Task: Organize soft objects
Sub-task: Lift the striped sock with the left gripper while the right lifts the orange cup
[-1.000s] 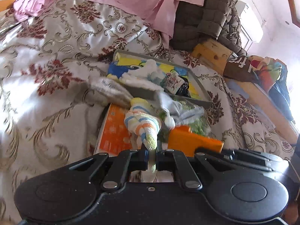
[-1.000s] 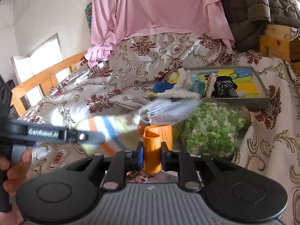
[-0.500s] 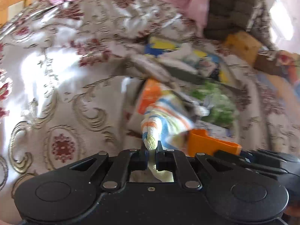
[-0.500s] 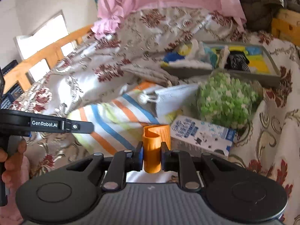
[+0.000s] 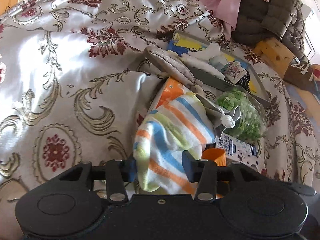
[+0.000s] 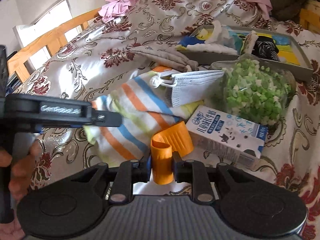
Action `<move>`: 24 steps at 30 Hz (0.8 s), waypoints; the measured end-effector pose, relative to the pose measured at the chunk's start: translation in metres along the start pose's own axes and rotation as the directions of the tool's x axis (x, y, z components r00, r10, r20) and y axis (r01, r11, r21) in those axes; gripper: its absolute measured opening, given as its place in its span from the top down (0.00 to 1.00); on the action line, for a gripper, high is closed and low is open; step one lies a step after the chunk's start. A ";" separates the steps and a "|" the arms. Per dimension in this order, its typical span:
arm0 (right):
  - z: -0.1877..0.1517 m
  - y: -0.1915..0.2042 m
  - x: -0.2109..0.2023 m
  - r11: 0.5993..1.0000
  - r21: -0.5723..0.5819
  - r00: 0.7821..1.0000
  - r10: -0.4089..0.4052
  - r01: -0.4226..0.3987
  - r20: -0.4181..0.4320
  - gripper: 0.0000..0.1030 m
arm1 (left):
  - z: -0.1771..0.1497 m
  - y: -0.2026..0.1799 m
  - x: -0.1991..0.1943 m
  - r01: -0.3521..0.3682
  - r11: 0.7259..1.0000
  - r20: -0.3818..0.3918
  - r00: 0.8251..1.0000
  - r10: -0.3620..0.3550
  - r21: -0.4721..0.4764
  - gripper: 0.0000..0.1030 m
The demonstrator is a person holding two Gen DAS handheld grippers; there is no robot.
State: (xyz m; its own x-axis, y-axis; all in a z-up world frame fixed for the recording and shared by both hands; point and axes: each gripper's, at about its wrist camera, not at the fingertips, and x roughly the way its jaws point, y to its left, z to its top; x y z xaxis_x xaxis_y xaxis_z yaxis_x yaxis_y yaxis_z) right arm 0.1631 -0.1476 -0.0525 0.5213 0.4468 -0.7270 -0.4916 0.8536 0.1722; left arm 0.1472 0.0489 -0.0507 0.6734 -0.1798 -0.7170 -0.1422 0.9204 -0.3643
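My left gripper [image 5: 160,169] jaws just opened, dropping the striped soft towel [image 5: 172,134] on the bed; my right gripper [image 6: 161,169] jaws pinch the orange rubber roll [image 6: 162,160].

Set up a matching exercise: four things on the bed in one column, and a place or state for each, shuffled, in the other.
Things
1. striped towel
2. face mask
3. orange roll
4. milk carton

Places or states
A. clamped in the right gripper
B. lying on its side in front of the bag of green pieces
C. between the open jaws of the left gripper
D. lying on top of the striped towel

Pairs: 1-C, 2-D, 3-A, 4-B
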 end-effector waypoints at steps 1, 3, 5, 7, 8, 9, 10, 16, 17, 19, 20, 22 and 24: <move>0.001 0.001 0.001 1.000 -0.006 1.000 0.005 -0.005 -0.001 0.77 | 0.001 -0.001 0.004 0.006 1.000 0.000 1.000 -0.006 -0.002 0.49; 0.001 0.004 0.005 1.000 -0.020 1.000 0.020 -0.020 -0.006 0.77 | 0.001 -0.004 0.011 0.009 1.000 -0.003 1.000 -0.009 0.010 0.46; 0.001 0.007 0.008 0.999 -0.034 1.000 0.026 -0.027 -0.016 0.75 | 0.001 -0.008 0.018 0.006 1.000 -0.016 1.000 -0.006 0.029 0.42; 0.001 0.009 0.010 0.999 -0.052 1.000 0.010 -0.011 -0.023 0.74 | 0.000 -0.009 0.024 0.001 0.999 -0.035 0.999 0.001 0.039 0.41; 0.000 0.009 0.010 0.999 -0.054 1.000 0.002 -0.004 -0.025 0.71 | -0.001 -0.009 0.026 -0.006 0.999 -0.044 0.999 0.007 0.044 0.42; 0.000 0.008 0.009 0.999 -0.050 1.000 -0.007 0.005 -0.028 0.70 | -0.001 -0.008 0.028 -0.015 0.999 -0.052 0.998 0.017 0.051 0.42; 0.000 0.007 0.009 0.999 -0.043 0.999 -0.016 0.015 -0.032 0.69 | -0.001 -0.007 0.030 -0.028 0.998 -0.061 0.998 0.031 0.057 0.45; -0.001 -0.002 0.011 0.997 0.000 0.996 -0.072 0.072 -0.055 0.56 | -0.001 -0.005 0.033 -0.051 0.996 -0.070 0.996 0.057 0.079 0.58; -0.001 -0.003 0.012 0.997 0.005 0.995 -0.075 0.076 -0.062 0.56 | -0.001 -0.006 0.032 -0.050 0.995 -0.069 0.996 0.057 0.089 0.61; -0.002 -0.005 0.015 0.996 0.012 0.993 -0.087 0.088 -0.080 0.56 | -0.002 -0.009 0.032 -0.050 0.992 -0.066 0.996 0.058 0.118 0.66; -0.003 -0.006 0.016 0.996 0.016 0.992 -0.089 0.091 -0.084 0.56 | -0.003 -0.011 0.031 -0.048 0.990 -0.065 0.996 0.057 0.132 0.69; -0.003 -0.009 0.016 0.996 0.032 0.992 -0.086 0.089 -0.087 0.56 | -0.004 -0.014 0.029 -0.034 0.989 -0.066 0.997 0.044 0.144 0.73; -0.002 -0.011 0.017 0.995 0.044 0.993 -0.080 0.084 -0.088 0.56 | -0.006 -0.016 0.028 -0.004 0.989 -0.072 0.997 0.014 0.147 0.76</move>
State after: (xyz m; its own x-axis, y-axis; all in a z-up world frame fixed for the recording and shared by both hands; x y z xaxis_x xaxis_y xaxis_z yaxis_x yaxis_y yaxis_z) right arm 0.1755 -0.1503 -0.0680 0.4954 0.3519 -0.7942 -0.4146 0.8992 0.1398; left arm 0.1643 0.0270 -0.0683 0.6172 -0.1912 -0.7632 -0.0364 0.9621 -0.2704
